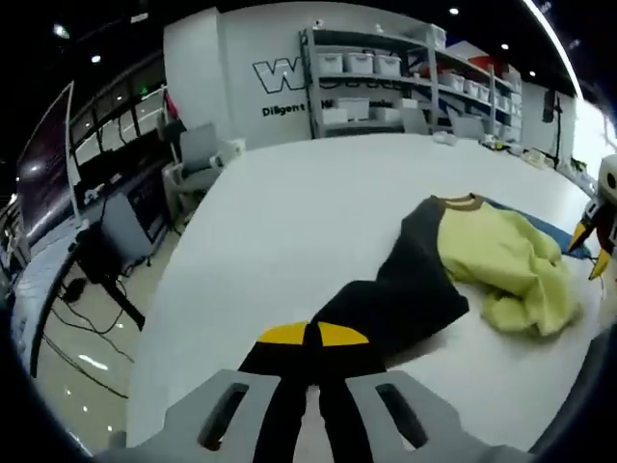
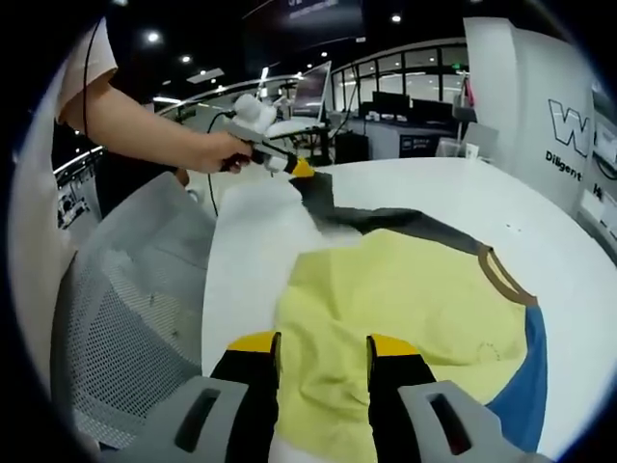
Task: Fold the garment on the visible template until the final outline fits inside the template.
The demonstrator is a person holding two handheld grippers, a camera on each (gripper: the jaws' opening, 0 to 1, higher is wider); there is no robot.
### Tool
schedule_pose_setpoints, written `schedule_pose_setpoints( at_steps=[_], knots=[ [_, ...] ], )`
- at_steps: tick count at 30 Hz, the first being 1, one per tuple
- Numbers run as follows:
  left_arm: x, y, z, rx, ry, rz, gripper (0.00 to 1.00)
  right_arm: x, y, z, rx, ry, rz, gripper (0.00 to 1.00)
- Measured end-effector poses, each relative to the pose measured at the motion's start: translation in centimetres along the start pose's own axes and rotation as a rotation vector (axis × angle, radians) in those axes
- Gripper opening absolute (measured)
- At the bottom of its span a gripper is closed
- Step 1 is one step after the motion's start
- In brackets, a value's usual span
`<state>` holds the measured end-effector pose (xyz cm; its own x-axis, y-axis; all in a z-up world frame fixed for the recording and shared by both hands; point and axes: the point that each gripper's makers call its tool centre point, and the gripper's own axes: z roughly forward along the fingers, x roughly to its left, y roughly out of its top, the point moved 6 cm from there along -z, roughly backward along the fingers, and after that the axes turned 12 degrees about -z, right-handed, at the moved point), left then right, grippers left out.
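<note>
Clearly your left gripper (image 1: 313, 335) was pinching the dark sleeve (image 1: 390, 299) out toward the table's (image 1: 289, 212) edge, its jaws pressed together on the cloth. The garment (image 2: 386, 309) stretched lengthwise between both hands, and your right gripper (image 2: 323, 345) hovered spread over its yellow body, nearer the blue template (image 2: 530, 386).

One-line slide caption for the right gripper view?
Right tongs open over the yellow garment; left tongs pinch its dark sleeve.
</note>
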<state>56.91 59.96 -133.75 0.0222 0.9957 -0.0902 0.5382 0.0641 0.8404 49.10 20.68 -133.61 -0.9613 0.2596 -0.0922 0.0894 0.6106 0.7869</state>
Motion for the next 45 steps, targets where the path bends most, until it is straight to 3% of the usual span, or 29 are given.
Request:
schedule_pose_setpoints(
  at_steps=[6, 12, 16, 22, 27, 35, 39, 43, 45],
  knots=[
    [2.5, 1.8, -0.4, -0.055, 0.039, -0.09, 0.02, 0.1, -0.1, -0.1, 0.0, -0.004, 0.005, 0.3],
    [2.2, 4.3, -0.3, -0.092, 0.064, -0.116, 0.02, 0.1, -0.4, -0.2, 0.004, -0.007, 0.012, 0.3],
    [2.8, 5.7, 0.6, -0.087, 0.098, -0.131, 0.02, 0.1, -0.5, -0.2, 0.008, -0.009, 0.014, 0.3],
    [4.5, 6.5, 2.4, -0.03, 0.156, -0.196, 0.02, 0.0, -0.6, -0.4, 0.015, -0.012, 0.011, 0.3],
    [5.0, 6.5, 3.5, -0.022, 0.145, -0.142, 0.02, -0.2, -0.8, -0.5, 0.017, -0.023, 0.022, 0.3],
    [3.7, 5.6, 3.0, -0.064, 0.06, 0.007, 0.01, 0.0, -1.0, -0.4, 0.021, -0.021, 0.029, 0.3],
    [3.0, 4.1, 1.9, -0.079, -0.005, 0.094, 0.0, 0.1, -1.0, -0.3, 0.023, -0.018, 0.027, 0.3],
    [3.0, 1.4, 1.0, -0.032, -0.033, 0.103, 0.0, 0.2, -0.9, 0.0, 0.02, -0.019, 0.03, 0.3],
    [3.1, -0.2, 0.7, 0.028, -0.028, 0.134, 0.0, 0.3, -0.6, 0.0, 0.018, -0.017, 0.024, 0.3]
  ],
)
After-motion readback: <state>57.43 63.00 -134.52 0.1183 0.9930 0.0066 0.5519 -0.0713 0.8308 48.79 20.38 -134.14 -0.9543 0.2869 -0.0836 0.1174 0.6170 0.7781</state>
